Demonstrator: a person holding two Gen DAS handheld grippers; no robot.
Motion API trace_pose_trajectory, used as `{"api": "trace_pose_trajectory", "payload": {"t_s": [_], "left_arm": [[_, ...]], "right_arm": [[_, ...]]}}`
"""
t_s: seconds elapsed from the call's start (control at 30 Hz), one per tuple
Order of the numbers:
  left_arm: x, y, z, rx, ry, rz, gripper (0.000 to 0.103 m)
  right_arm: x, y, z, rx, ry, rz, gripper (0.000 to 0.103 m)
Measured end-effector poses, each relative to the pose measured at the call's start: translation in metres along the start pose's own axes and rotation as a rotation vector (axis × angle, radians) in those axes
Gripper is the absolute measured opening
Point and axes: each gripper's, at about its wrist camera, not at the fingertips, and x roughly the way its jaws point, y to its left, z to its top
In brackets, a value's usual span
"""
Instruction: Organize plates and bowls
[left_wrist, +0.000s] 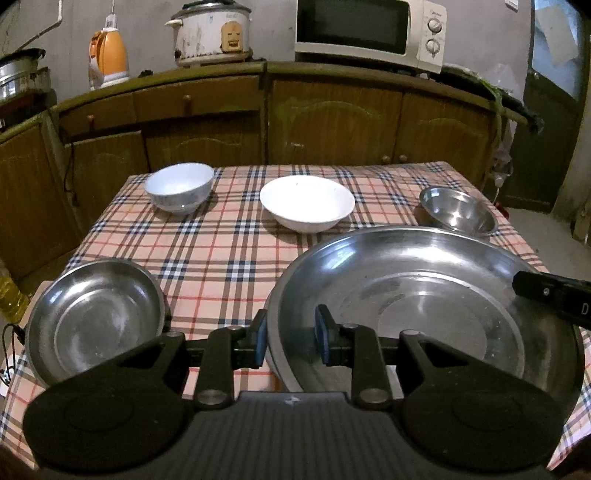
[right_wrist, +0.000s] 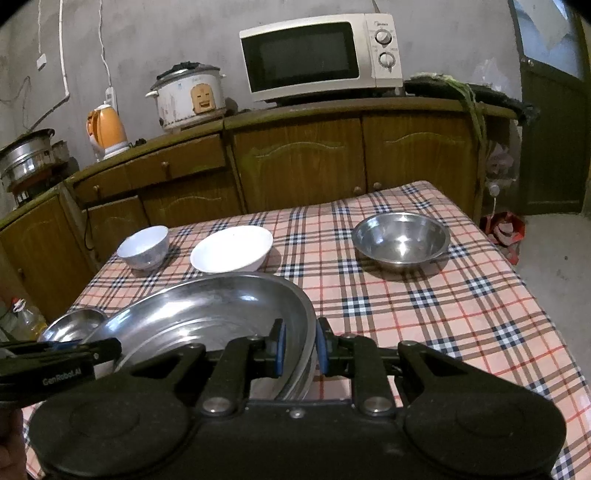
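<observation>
Both grippers point downward over the checked tablecloth (left_wrist: 221, 258). The left gripper (left_wrist: 290, 341) is clenched on the left rim of the large steel plate (left_wrist: 424, 295), and the right gripper (right_wrist: 300, 350) is clenched on its right rim. The plate is tilted near the table's front edge.

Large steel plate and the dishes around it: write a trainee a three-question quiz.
1. True or false: both tongs grip the large steel plate by its rim.
2. Which dish lies nearest the left tongs, apart from that plate? A) small steel plate B) steel bowl C) wide white bowl
3. How many white bowls stand on the checked tablecloth?

Key: 1 true; 2 A; 3 two, counting the small white bowl.
</observation>
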Motion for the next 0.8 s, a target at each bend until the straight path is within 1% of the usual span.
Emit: {"api": "trace_pose_trajectory", "payload": {"t_s": [0.5, 0.63, 0.8], "left_arm": [[0.033, 0.007, -0.013, -0.005, 0.081, 0.004, 0.027], [0.043, 0.009, -0.013, -0.003, 0.081, 0.014, 0.027], [0.059, 0.013, -0.01, 0.006, 0.069, 0.036, 0.028]], "right_arm": [[0.035, -0.003, -0.016, 0.014, 0.08, 0.004, 0.024], [0.049, -0.001, -0.018, 0.001, 0.088, 0.003, 0.024], [0.07, 0.005, -0.017, -0.03, 0.079, 0.001, 0.024]]}}
